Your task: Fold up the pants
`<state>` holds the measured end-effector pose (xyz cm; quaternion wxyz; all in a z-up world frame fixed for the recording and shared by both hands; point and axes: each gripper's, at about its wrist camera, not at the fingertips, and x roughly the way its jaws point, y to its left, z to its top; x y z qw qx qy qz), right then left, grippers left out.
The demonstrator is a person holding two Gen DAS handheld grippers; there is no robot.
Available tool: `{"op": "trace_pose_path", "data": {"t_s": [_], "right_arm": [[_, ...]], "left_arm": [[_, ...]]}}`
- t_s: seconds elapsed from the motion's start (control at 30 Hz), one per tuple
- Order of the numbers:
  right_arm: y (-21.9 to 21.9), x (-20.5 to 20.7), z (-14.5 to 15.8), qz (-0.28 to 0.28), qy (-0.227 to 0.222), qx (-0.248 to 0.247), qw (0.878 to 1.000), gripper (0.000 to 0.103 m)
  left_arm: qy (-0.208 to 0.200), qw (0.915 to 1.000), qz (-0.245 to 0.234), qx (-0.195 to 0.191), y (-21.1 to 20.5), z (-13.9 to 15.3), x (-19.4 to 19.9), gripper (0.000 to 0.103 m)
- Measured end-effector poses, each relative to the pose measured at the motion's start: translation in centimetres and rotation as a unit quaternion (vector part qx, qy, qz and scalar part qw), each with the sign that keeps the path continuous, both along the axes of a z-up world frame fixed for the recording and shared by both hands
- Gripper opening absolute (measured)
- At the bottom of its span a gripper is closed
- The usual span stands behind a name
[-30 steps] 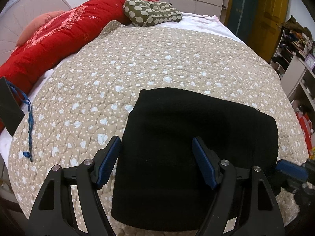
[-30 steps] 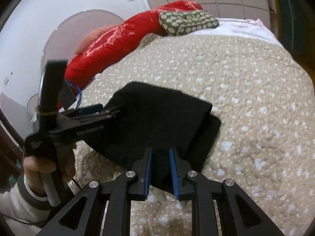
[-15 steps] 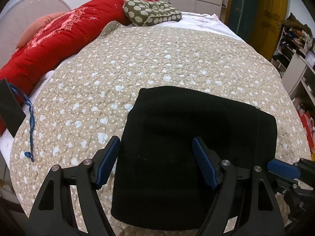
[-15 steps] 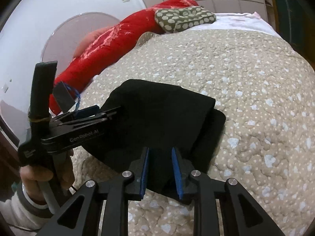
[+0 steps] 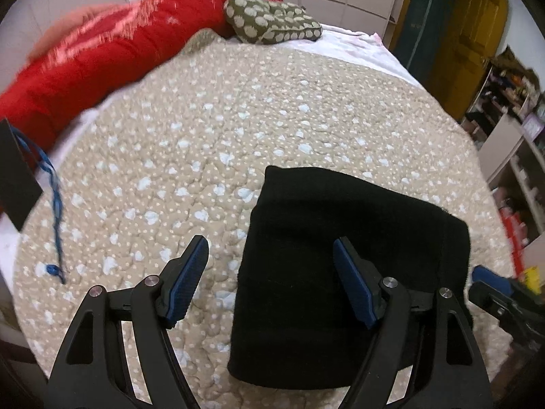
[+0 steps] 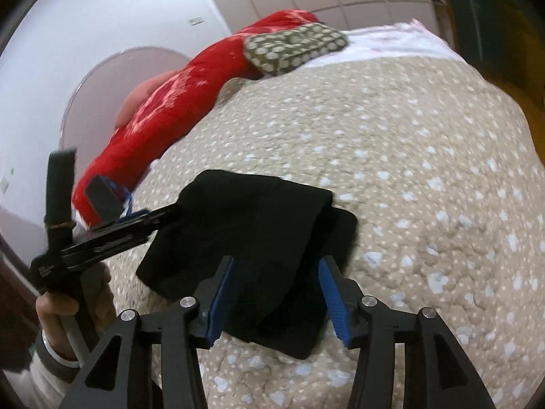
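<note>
The black pants (image 5: 344, 266) lie folded into a compact rectangle on the beige quilted bed cover (image 5: 238, 119). My left gripper (image 5: 272, 283) is open and empty, hovering over the left edge of the fold, its right finger above the cloth. In the right wrist view the pants (image 6: 245, 225) show as a stacked fold, and my right gripper (image 6: 276, 293) is open with its jaws spread over the near edge of the cloth, holding nothing. The left gripper (image 6: 150, 218) shows there at the left, held by a hand.
A red quilt (image 5: 95, 58) lies along the far left of the bed, with a green spotted pillow (image 5: 272, 20) at the head. A black tag with a blue cord (image 5: 51, 197) lies at the left edge. Shelves (image 5: 511, 156) and a yellow door (image 5: 473, 34) stand to the right.
My right gripper has opened, letting go of the near edge of the pants. My left gripper has shifted left, so the fold sits further right in its view.
</note>
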<state>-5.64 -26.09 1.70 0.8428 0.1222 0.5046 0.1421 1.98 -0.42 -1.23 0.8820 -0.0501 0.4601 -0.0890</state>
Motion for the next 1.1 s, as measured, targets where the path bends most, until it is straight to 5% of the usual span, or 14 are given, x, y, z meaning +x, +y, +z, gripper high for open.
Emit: {"op": "trace_pose_path", "data": {"t_s": [0.2, 0.4, 0.6, 0.7, 0.83, 1.1], "right_arm": [[-2.5, 0.3, -1.7, -0.058, 0.028, 0.058, 0.996, 0.056], [-3.0, 1.0, -4.7, -0.069, 0.066, 0.133, 0.986, 0.061], [-1.7, 1.7, -5.3, -0.063, 0.038, 0.139, 0.988, 0.068], [-1.3, 1.8, -5.1, -0.065, 0.023, 0.128, 0.989, 0.051], [-1.1, 1.6, -3.3, -0.042, -0.003, 0.114, 0.993, 0.042], [-2.0, 5.1, 0.8, -0.040, -0.066, 0.092, 0.993, 0.040]], "left_arm": [[0.031, 0.9984, 0.010, -0.046, 2.1, -1.4, 0.6, 0.077], [0.045, 0.9938, -0.004, -0.102, 2.0, -2.9, 0.5, 0.090], [0.053, 0.9915, -0.017, -0.118, 0.6, -3.8, 0.6, 0.099], [0.052, 0.9901, -0.034, -0.126, -0.5, -3.4, 0.7, 0.084], [0.029, 0.9943, -0.040, -0.094, -1.7, -1.5, 1.0, 0.069], [-0.019, 0.9940, -0.053, -0.093, -3.9, 2.9, 4.6, 0.066]]}}
